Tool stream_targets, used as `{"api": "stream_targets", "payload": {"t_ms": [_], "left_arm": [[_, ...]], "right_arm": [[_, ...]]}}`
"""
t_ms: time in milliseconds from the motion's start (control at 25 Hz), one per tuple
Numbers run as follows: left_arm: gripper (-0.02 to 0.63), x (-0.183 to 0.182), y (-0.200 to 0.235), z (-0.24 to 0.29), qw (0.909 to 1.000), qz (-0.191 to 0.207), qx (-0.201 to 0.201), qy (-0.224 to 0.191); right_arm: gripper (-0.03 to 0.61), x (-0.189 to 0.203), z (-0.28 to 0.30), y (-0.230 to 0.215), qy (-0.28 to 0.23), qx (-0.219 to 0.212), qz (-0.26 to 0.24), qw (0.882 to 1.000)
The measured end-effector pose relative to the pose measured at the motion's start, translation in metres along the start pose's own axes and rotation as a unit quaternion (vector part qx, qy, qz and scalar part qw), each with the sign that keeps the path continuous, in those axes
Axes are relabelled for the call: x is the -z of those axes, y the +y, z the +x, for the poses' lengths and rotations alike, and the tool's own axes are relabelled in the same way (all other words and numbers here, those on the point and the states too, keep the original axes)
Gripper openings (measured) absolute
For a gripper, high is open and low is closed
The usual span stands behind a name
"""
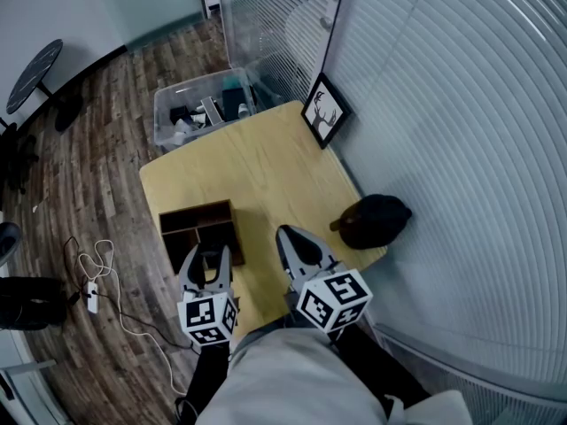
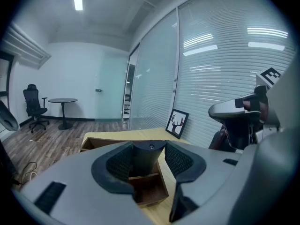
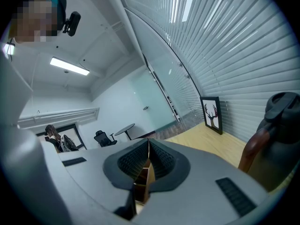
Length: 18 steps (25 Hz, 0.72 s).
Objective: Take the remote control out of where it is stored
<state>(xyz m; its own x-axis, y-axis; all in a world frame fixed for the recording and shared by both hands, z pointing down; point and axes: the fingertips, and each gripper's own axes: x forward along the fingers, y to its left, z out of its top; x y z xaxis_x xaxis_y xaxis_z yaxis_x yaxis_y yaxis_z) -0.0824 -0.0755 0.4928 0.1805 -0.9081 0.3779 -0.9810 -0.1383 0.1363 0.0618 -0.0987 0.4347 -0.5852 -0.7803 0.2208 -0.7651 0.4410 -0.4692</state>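
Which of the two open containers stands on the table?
The dark wooden box, on the yellow table; the clear plastic bin sits on the floor beyond it.

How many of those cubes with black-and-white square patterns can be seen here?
2. The left cube rides on the left gripper, the right cube on the right gripper, both low in the head view. None seems hidden.

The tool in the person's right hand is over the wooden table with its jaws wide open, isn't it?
Not quite. The right gripper is over the wooden table, but its jaws are shut, pads pressed together with nothing between them. The right gripper view shows this.
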Motion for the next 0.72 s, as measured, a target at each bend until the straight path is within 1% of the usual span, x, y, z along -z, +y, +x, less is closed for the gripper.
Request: {"api": "stream_targets", "payload": {"t_ms": [160,360,560,720], "left_arm": [[0.215,-0.0057,0.0004,-0.0046,1.0,-0.002,0.001,-0.003],[0.215,-0.0043,0.0006,-0.0049,1.0,-0.004,0.0,-0.003],[0.215,-0.0038,0.0018,-0.0069,0.9999,-0.016,0.003,-0.004],[0.215,-0.0051,0.0024,-0.0084,0.9998,-0.018,0.002,-0.006]], "right_arm": [[0.005,-0.0036,-0.0013,0.0039,0.0,0.001,-0.001,1.0],[0.005,-0.0007,-0.0003,0.0015,-0.001,-0.001,0.0,1.0],[0.005,0.0007,-0.0008,0.0026,0.001,0.001,0.002,1.0],[0.005,0.0012,-0.0013,0.0026,0.001,0.002,0.002,1.0]]}}
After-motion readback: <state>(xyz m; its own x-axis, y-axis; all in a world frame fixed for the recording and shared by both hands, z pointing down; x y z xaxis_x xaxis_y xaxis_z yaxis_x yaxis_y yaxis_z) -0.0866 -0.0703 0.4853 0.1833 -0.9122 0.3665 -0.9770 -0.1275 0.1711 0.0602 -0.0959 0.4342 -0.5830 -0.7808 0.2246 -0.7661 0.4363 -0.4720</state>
